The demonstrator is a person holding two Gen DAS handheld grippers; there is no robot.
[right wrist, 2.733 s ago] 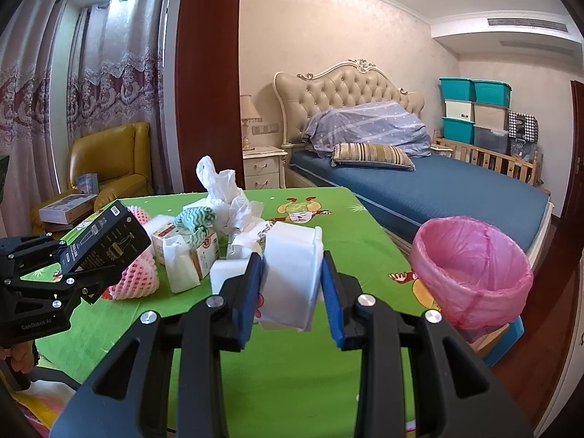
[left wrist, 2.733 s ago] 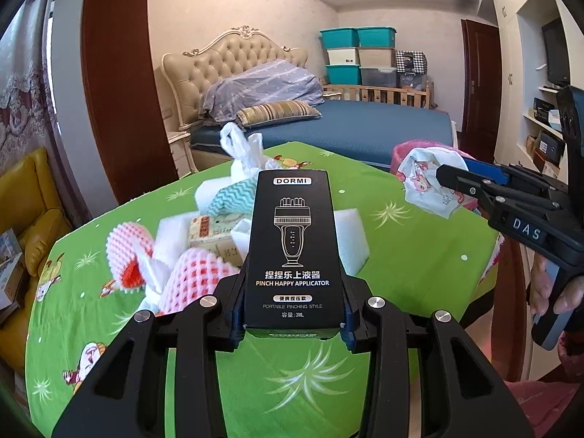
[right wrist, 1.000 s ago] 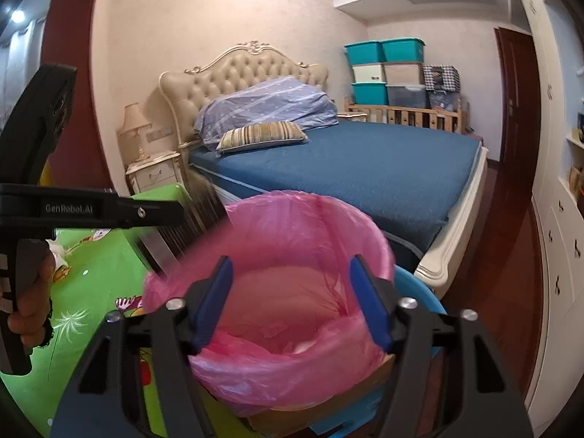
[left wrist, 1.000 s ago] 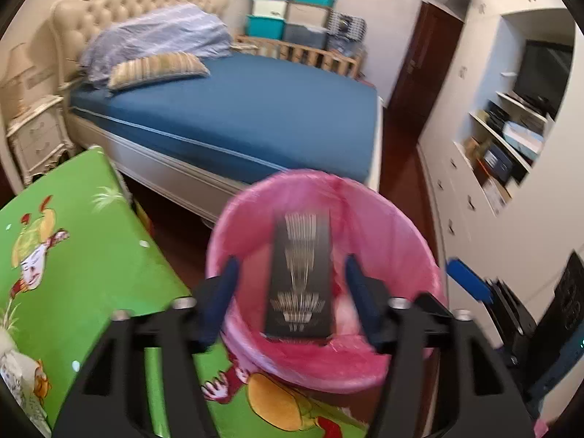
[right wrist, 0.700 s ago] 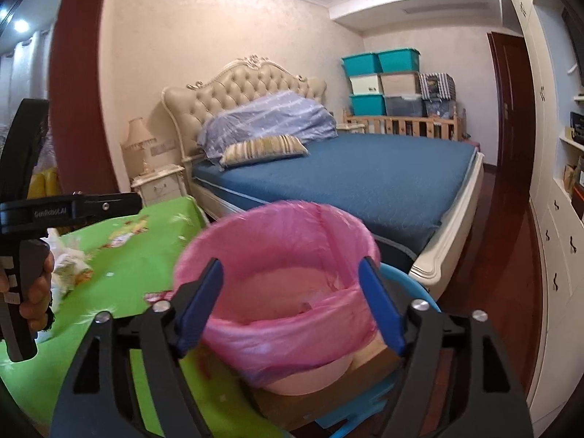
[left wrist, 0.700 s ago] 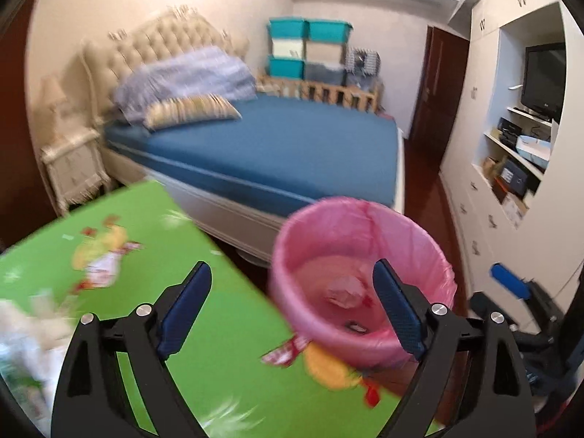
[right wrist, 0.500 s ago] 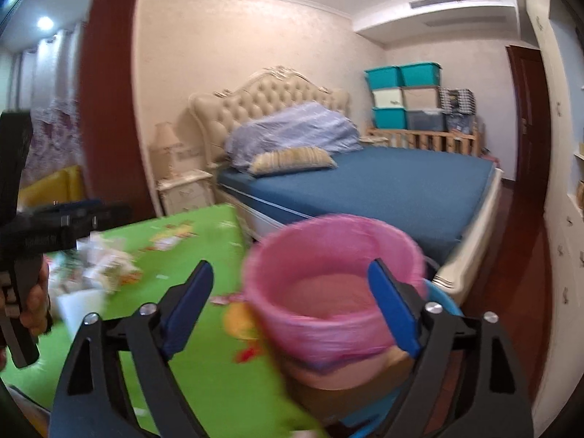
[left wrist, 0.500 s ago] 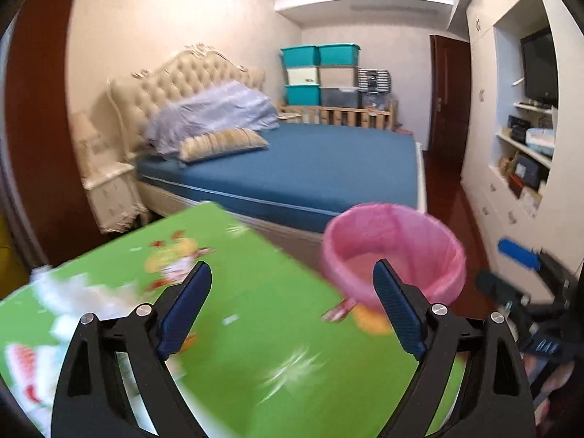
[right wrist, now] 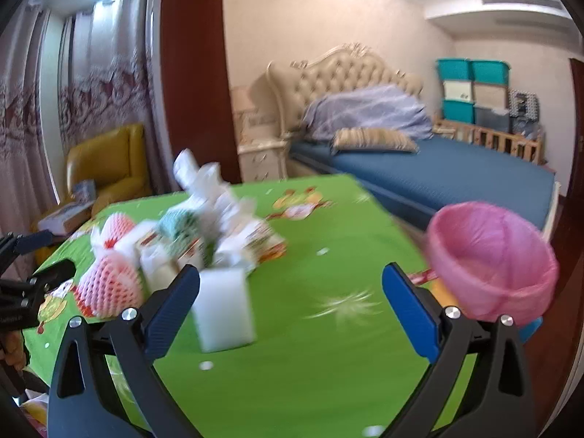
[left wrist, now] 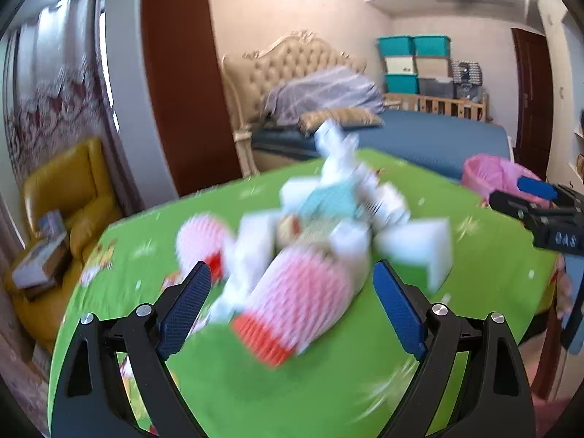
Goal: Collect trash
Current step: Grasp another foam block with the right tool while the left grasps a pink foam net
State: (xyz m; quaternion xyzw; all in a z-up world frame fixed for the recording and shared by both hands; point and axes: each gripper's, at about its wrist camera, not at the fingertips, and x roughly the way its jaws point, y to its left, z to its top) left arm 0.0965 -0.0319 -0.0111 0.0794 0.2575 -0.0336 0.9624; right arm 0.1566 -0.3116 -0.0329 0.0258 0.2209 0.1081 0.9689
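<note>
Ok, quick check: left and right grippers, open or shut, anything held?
Left gripper: open, holding nothing, aimed at the trash pile.
Right gripper: jaws opening, nothing between them, holding nothing.

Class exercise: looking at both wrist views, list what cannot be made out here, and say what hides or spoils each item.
- Trash pile: motion blur in both views; separate pieces and printing are unreadable.
- Pink-lined bin: contents hidden by its near wall, right wrist view; partly covered by the right hand-held gripper, left wrist view.
- Right hand-held gripper: cut off by the frame edge.
</note>
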